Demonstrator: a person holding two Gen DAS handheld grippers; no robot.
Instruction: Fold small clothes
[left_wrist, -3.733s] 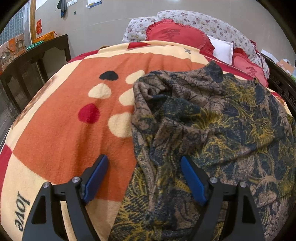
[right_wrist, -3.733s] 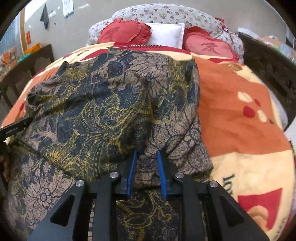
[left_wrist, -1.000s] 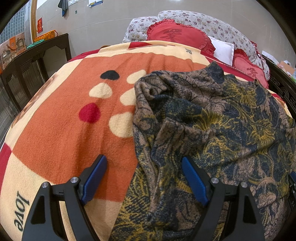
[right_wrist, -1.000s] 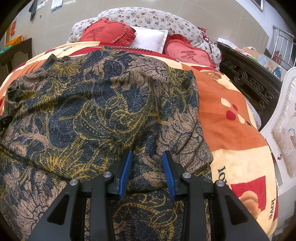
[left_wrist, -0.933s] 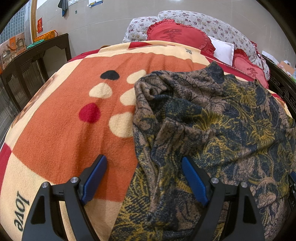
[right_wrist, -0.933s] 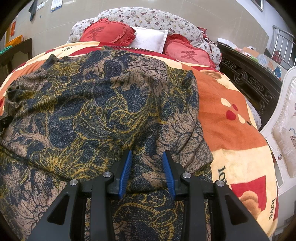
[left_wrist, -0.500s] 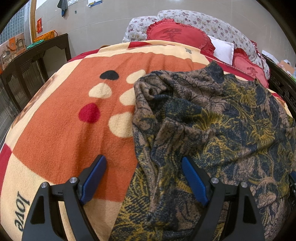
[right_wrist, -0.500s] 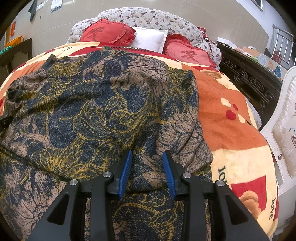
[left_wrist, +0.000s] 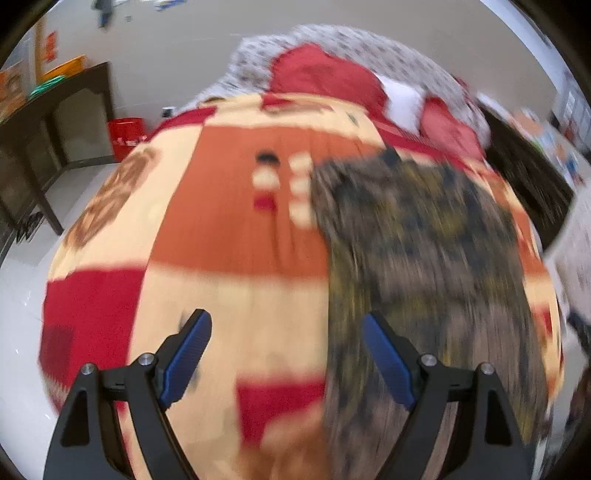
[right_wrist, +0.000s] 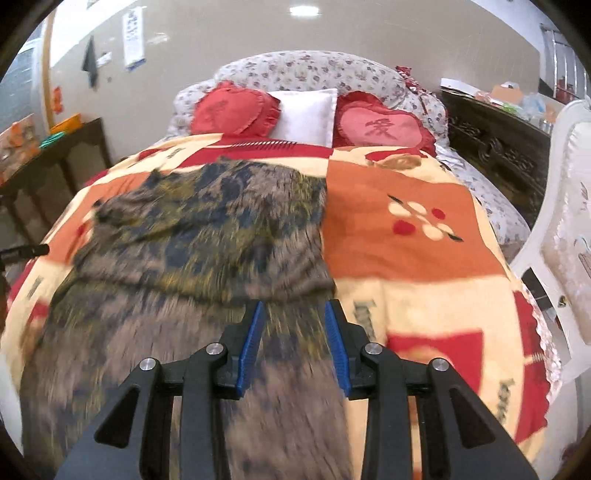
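Observation:
A dark blue, brown and yellow patterned garment (right_wrist: 207, 258) lies spread on the orange, red and cream blanket (right_wrist: 399, 229) of a bed; it also shows, blurred, in the left wrist view (left_wrist: 417, 251). My left gripper (left_wrist: 286, 332) is open and empty, above the blanket with its right finger over the garment's left edge. My right gripper (right_wrist: 293, 317) is open and empty, raised above the near part of the garment. Both views are motion-blurred.
Red heart cushions (right_wrist: 380, 125) and a white pillow (right_wrist: 306, 112) lie at the bed's head. A dark wooden table (left_wrist: 48, 122) stands left of the bed, a dark carved cabinet (right_wrist: 495, 147) and a white chair (right_wrist: 561, 229) to the right.
Both grippers have pulled back and up from the garment, so more of the bed shows. The right gripper, shut on the cloth 3.7 s ago, stands open and off it.

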